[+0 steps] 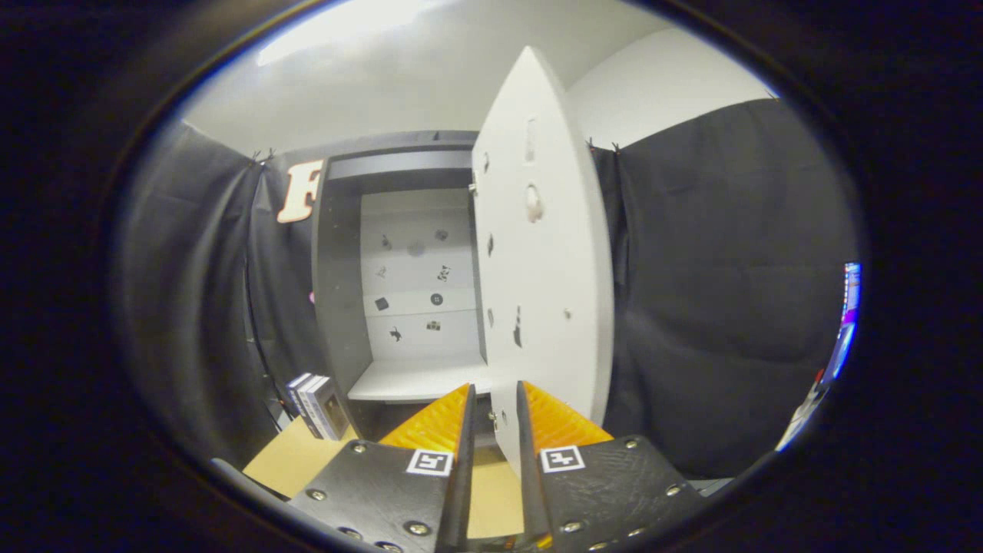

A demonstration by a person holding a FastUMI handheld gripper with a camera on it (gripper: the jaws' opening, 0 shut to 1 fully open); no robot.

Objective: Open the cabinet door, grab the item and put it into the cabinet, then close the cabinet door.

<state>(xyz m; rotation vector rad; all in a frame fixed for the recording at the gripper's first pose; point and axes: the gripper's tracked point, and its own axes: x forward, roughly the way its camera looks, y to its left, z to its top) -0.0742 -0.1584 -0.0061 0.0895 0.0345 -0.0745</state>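
Observation:
The grey cabinet (338, 307) stands straight ahead with its white door (549, 253) swung wide open toward me. The door's lower near edge runs down between my fingers, and my gripper (496, 415) is closed narrowly on that edge. Inside, a white shelf (415, 380) and a white back panel with small dark marks show. Left of the cabinet's foot, a small stack of box-like items (313, 403) stands upright on the tan tabletop (296, 457), beyond and left of the left finger.
Black cloth walls close in on the left and right of the cabinet. A bright screen edge (845, 330) shows far right. The tan tabletop runs under my fingers toward the cabinet.

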